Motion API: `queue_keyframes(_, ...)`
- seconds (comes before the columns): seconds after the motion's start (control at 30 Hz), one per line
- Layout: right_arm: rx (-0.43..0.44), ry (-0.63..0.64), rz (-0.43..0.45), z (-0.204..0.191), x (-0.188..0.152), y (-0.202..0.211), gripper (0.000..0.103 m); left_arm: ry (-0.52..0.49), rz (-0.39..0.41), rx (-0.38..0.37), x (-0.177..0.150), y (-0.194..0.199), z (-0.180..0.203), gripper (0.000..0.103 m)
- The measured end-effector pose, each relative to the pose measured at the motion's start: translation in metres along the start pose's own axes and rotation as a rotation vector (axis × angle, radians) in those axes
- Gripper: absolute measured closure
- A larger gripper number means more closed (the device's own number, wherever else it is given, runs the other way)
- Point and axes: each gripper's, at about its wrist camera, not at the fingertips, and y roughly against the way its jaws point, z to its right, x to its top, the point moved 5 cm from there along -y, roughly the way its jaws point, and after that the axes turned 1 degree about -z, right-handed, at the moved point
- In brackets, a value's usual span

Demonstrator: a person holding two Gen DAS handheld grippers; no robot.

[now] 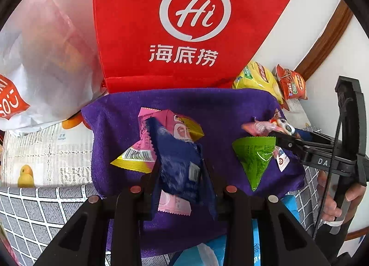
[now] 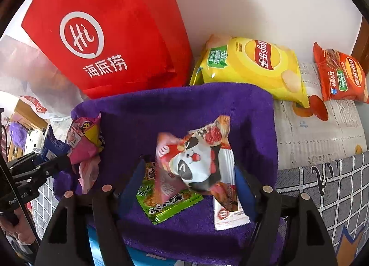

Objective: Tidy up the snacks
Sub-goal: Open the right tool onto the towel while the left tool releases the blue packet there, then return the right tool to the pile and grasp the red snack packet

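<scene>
My left gripper (image 1: 181, 169) is shut on a dark blue snack packet (image 1: 182, 162) and holds it over the purple towel (image 1: 221, 109). A pink and yellow packet (image 1: 161, 134) lies under it. A green triangular packet (image 1: 256, 157) lies to the right. My right gripper (image 2: 191, 171) is shut on a white, red and black mascot-face packet (image 2: 200, 164), above a green seaweed packet (image 2: 166, 201) on the towel (image 2: 184, 107). The right gripper also shows in the left wrist view (image 1: 283, 134), and the left gripper in the right wrist view (image 2: 55, 157).
A red Haidilao bag (image 1: 184, 24) stands behind the towel. A white plastic bag (image 1: 46, 58) is at left. A yellow chips bag (image 2: 251, 65) and an orange chips bag (image 2: 341, 77) lie at back right on a fruit-print cloth (image 2: 318, 132). A grid-pattern surface (image 1: 34, 215) is in front.
</scene>
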Motion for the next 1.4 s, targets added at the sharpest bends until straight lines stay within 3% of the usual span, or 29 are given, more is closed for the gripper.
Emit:
queue_keyframes(0.47, -0.001, 0.042, 0.080, -0.012, 0.002, 0.030, 0.029, 0.001, -0.013, -0.071, -0.002, -0.001, 0.005, 0.070)
queue_keyframes(0.67, -0.001, 0.059, 0.133, -0.019, 0.003, 0.044, 0.030, -0.002, 0.023, -0.074, 0.002, 0.011, 0.007, 0.043)
queue_keyframes(0.93, -0.021, 0.081, 0.201, -0.034, -0.001, 0.072, 0.030, -0.004, 0.062, -0.088, 0.004, 0.034, 0.008, 0.042)
queue_keyframes(1.13, -0.029, 0.073, 0.222, -0.043, -0.025, 0.093, 0.035, -0.021, 0.103, -0.072, 0.004, 0.055, 0.014, 0.042)
queue_keyframes(1.4, -0.041, 0.033, 0.207, -0.048, -0.084, 0.114, 0.047, -0.058, 0.158, -0.027, -0.003, 0.093, 0.030, 0.042)
